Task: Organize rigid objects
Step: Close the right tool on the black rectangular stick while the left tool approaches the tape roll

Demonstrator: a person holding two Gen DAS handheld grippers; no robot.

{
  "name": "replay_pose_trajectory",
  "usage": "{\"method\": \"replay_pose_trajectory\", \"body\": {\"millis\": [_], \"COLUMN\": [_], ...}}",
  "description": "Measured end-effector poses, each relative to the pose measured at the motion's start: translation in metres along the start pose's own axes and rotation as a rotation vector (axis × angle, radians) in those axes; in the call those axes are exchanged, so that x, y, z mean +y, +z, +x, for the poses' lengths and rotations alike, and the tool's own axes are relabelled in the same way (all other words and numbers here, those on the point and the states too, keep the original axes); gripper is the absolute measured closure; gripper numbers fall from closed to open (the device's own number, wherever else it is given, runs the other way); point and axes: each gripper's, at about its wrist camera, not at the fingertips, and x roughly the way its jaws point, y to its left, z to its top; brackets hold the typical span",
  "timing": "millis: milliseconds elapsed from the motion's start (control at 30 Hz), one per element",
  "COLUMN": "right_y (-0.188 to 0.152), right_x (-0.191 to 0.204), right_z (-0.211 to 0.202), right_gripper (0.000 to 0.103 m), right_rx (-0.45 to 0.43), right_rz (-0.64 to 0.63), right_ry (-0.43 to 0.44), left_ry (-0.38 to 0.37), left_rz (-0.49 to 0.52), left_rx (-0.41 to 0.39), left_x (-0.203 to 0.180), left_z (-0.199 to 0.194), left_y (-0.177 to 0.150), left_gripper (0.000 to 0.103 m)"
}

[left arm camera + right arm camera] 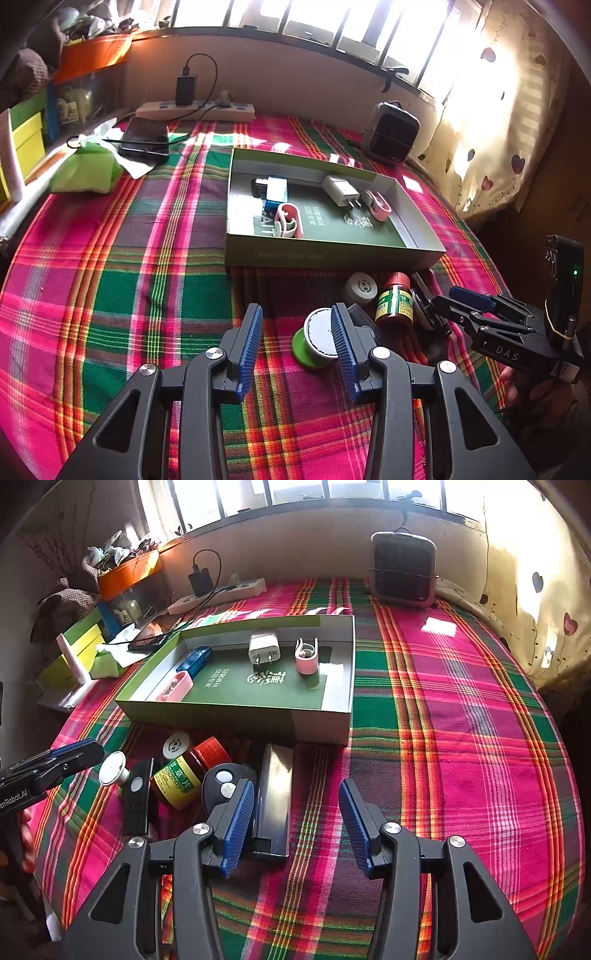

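A shallow green box [332,254] [236,716] lies on the plaid cloth. It holds a white charger [340,190] [263,648], two pink clips [290,221] [307,657] and a blue item [195,659]. In front of it lie a green-rimmed spool [317,338] [112,768], a brown bottle with a red cap [395,302] [184,775], a white cap [360,288], a black key fob [225,781] and a dark flat bar [275,797]. My left gripper [297,332] is open, its right finger beside the spool. My right gripper [297,812] is open and empty, its left finger beside the bar.
A small heater [391,133] [404,566] stands at the back right. A power strip with a charger [195,109] [218,594], a phone [146,142] and a green cloth [86,171] lie at the back left, by stacked boxes [26,140].
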Motion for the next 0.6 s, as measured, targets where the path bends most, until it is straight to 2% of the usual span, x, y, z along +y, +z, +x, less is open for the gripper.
{"method": "replay_pose_trajectory", "body": {"millis": [400,500,600], "right_y": [-0.001,-0.002,-0.001], "right_x": [-0.002,0.0,-0.005], "right_z": [0.013,0.014,0.014], "right_gripper": [0.053,0.053,0.053], "right_rx": [0.027,0.029,0.029], "right_rz": [-0.02,-0.065,-0.062], "right_ry": [-0.069,-0.124,-0.122], "left_ry": [-0.022,-0.024,-0.021], "left_rz": [0.013,0.019,0.024], "left_rx": [0.006,0.006,0.011], "left_x": [-0.005,-0.008,-0.01], "left_z": [0.0,0.0,0.001], "left_y": [-0.002,-0.003,-0.003], "left_gripper": [0.065,0.065,0.065]}}
